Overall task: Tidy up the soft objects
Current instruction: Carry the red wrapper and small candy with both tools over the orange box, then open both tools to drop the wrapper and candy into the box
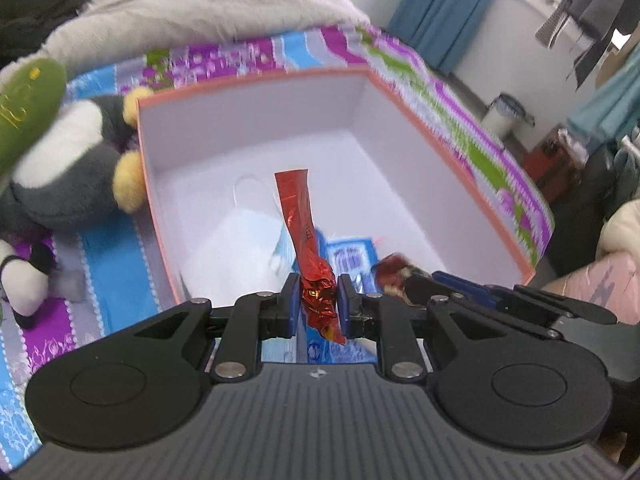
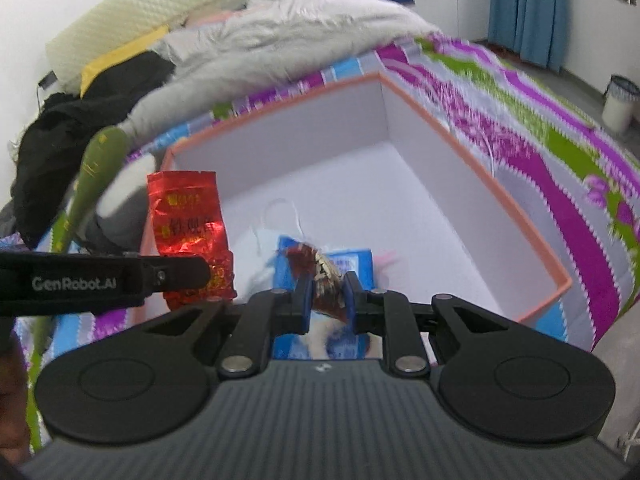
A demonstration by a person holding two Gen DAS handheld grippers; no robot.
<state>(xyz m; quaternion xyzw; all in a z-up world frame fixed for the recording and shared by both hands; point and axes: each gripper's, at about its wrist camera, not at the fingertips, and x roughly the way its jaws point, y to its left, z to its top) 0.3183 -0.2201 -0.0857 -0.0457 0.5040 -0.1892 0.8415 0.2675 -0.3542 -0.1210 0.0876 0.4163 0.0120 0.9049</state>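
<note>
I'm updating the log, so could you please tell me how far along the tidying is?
Done: a face mask and blue packet lie in the box. In hand: left gripper holds a red foil packet, right gripper a dark wrapped snack. Left: the plush penguin outside.
</note>
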